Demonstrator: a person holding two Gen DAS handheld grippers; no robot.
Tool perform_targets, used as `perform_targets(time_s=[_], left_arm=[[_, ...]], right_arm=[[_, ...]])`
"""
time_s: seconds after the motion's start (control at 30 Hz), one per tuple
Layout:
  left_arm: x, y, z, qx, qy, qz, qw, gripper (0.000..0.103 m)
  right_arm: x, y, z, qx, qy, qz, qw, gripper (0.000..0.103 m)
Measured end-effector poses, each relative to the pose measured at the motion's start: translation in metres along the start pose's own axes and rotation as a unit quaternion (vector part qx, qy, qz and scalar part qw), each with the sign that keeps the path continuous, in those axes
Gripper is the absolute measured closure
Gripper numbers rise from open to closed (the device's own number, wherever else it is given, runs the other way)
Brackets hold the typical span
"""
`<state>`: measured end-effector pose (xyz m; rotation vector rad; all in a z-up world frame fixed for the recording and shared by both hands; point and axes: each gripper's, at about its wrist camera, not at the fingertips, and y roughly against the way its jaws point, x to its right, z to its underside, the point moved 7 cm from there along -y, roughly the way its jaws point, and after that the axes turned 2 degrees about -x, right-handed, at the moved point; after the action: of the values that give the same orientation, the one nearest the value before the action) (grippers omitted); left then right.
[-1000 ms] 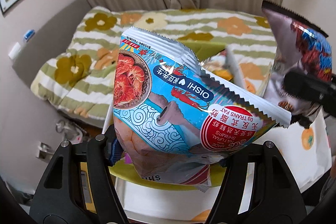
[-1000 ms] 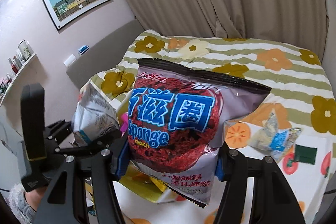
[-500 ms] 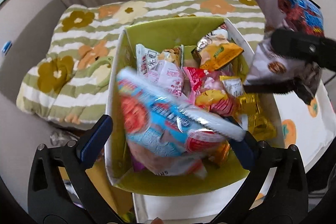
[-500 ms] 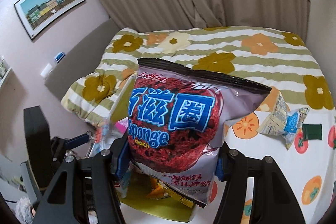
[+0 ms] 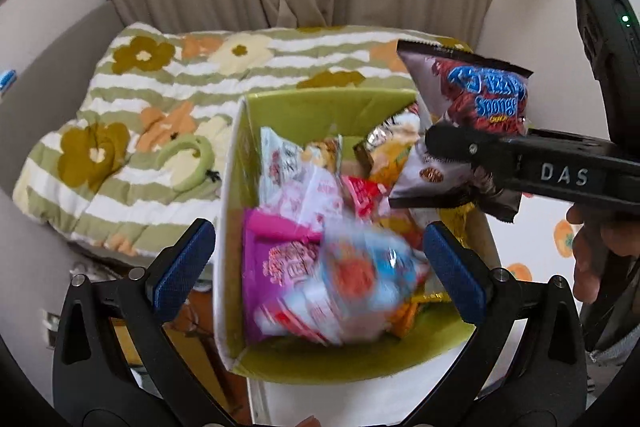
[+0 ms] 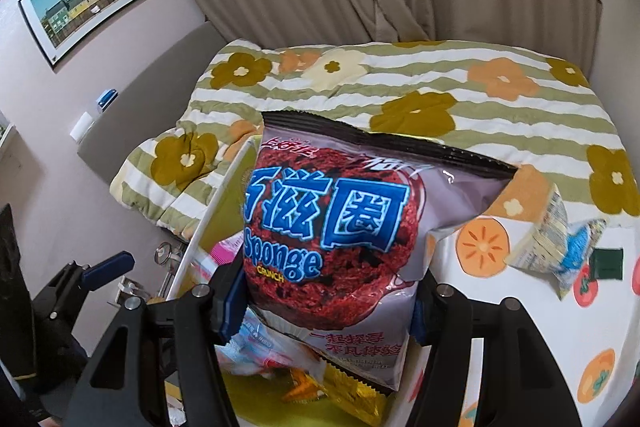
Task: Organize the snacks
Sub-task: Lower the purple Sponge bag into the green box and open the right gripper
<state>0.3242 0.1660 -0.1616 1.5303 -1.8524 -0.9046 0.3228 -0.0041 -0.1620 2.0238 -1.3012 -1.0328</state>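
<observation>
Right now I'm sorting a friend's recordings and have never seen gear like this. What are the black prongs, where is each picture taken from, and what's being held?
No robot here: a person holds a hand-operated two-finger clamp in each hand, and each clamp carries a wide-angle camera looking along its fingers.

In the left clamp's picture, the left gripper stands open over a green box full of snack packets. Its jaws have just been opening, and the blue shrimp-cracker bag, blurred, lies free among the packets. A hand shows at the right edge.

In the right clamp's picture, the right gripper is closed on a purple Sponge Crunch bag, above the same box. Beside it, a small blue packet lies on the fruit-print cloth.
</observation>
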Motion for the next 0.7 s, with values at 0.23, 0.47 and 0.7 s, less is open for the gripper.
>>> perform_targets(time_s=[0.23,0.47,0.7], left_arm=[[-0.003,-0.005,-0.001,-0.008,0.009,-0.012,0.9999,0.0],[-0.017,-0.005,0.005,-0.012,0.032,-0.016,0.9993,0.0],[-0.022,-0.002,0.016,-0.017,0.043,-0.016,0.9988,0.0]], right_arm=[[-0.002,-0.017,-0.011,-0.016,0.011,-0.01,1.0,0.044],[-0.005,-0.027,-0.008,-0.013,0.008,-0.024,1.0,0.001],[-0.005,-0.02,0.01,-0.016,0.01,-0.015,1.0,0.001]])
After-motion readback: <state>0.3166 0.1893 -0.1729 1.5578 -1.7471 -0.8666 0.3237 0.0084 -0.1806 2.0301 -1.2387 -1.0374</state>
